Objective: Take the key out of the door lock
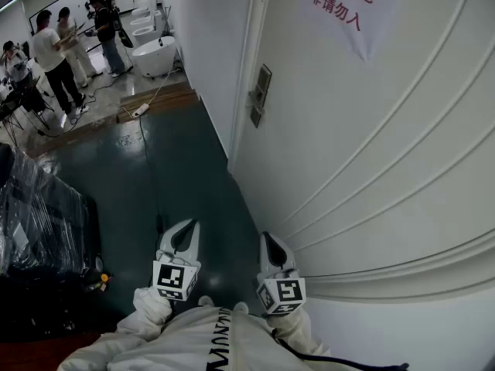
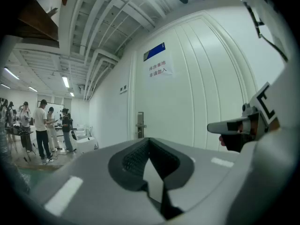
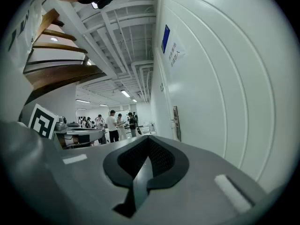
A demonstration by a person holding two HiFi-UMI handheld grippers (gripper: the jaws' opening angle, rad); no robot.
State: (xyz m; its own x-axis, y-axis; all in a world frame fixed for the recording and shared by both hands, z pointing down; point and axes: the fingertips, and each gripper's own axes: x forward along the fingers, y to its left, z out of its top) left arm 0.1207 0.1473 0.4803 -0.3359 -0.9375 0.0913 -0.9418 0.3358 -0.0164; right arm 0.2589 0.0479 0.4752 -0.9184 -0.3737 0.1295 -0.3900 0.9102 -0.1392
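Note:
The white door [image 1: 371, 145] fills the right side of the head view. Its metal lock plate with handle [image 1: 261, 93] sits near the door's left edge, far ahead of both grippers. At this distance I cannot make out the key. The left gripper [image 1: 183, 235] and right gripper [image 1: 272, 247] hang low, close to the person's body, both shut and empty. The left gripper view shows the lock plate [image 2: 140, 124] small beyond the shut jaws [image 2: 149, 146]. In the right gripper view the lock plate [image 3: 176, 123] lies to the right of the shut jaws [image 3: 149, 146].
A paper sign with red characters [image 1: 344, 6] hangs high on the door. Dark wrapped items [image 1: 39, 222] stand on the left of the dark green floor. A cable [image 1: 147, 161] runs along the floor. Several people [image 1: 58, 49] and a white bathtub [image 1: 155, 56] are far back.

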